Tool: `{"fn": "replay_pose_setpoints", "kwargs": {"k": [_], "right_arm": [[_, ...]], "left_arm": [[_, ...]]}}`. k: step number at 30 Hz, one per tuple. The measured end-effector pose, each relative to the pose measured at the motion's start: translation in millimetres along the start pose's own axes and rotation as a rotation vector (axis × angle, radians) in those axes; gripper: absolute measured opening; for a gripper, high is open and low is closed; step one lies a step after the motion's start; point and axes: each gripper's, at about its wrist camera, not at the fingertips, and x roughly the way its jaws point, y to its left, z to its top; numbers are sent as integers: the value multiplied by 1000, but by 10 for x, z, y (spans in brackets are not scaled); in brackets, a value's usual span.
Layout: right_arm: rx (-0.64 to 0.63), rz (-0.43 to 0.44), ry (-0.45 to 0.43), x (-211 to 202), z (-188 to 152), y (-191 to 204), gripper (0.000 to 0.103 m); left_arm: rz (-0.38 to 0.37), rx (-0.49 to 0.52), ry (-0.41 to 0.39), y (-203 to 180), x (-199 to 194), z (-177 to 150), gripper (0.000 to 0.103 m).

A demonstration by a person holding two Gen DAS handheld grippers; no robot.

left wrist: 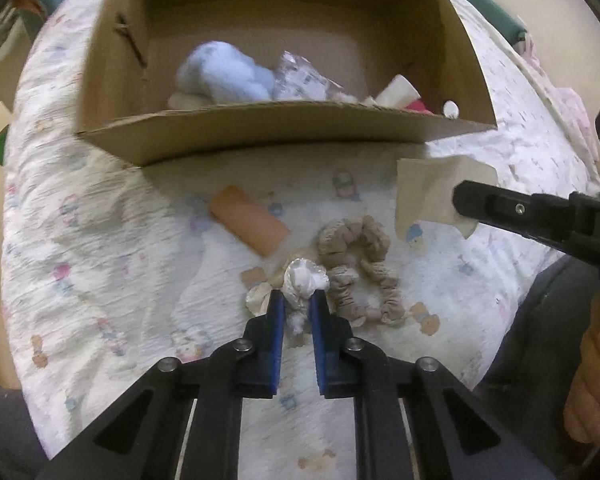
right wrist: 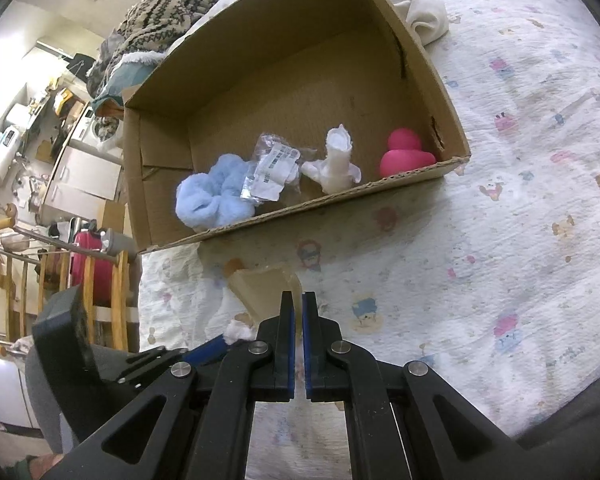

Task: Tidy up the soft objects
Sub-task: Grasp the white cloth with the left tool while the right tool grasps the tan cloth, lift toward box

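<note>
We can't read any brand here: the crinkly clear plastic packet with a white barcode label (right wrist: 270,170) shows only bars and blurred print. It lies in the open brown cardboard box (right wrist: 260,40) on the white cartoon-print bedspread (right wrist: 520,200), touching the fluffy pale blue scrunchie (right wrist: 214,200), with a white twisted cloth piece (right wrist: 334,162) and a bright pink rounded soft toy (right wrist: 406,152) further along. Our left tongs (left wrist: 299,298) are pinched on a shiny white satin scrunchie (left wrist: 304,280), lifted off or still on the bed we can't tell. Just beside it lie a taupe ruched scrunchie (left wrist: 356,260) and a peach foam block (left wrist: 250,226). Our right tongs (right wrist: 299,300) are nearly closed, gripping a thin beige wedge-shaped sponge (right wrist: 266,284) by its edge; the tongs hide its near edge.
</note>
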Motion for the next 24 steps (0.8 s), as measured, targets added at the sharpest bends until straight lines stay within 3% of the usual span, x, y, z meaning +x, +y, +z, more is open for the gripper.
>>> {"fn": "replay_pose_setpoints", "kwargs": {"k": [24], "right_arm": [[-70,34,-104,-295,-20,135,5]], "left_arm": [[157,-57,-275,228,-806,-18,12]]}}
